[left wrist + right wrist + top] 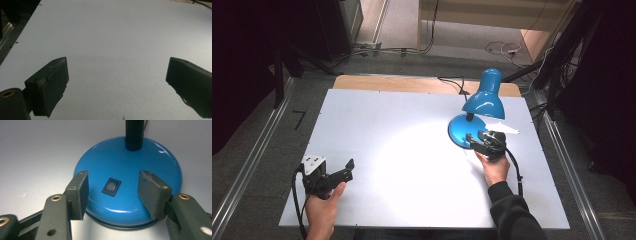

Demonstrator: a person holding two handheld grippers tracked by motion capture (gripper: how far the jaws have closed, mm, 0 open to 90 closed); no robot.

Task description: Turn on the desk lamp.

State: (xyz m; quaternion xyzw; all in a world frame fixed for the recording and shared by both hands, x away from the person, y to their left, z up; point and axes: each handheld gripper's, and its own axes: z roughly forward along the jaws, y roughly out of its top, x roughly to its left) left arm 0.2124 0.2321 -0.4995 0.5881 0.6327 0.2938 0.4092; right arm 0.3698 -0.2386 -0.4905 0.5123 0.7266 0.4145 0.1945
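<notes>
Switch (111, 186) between parted right gripper (113, 192) fingers (80, 192), untouched

The left black two-jaw gripper (343, 171) is held low at the near left, jaws wide apart. The right black two-jaw gripper (476, 138) reaches forward, jaws parted, nothing clamped.

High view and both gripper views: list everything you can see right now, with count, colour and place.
Desk lamp: one, blue, lit, far right of the table.
Rocker switch: one, black, on the lamp base, between the right gripper's open jaws, untouched.
Lamp cord: one, black, trails off the far edge.
Table: one, white top.
Left gripper: black, open, near left corner.
Right gripper: black, open over the lamp base.
Hands: two, one on each gripper.
</notes>
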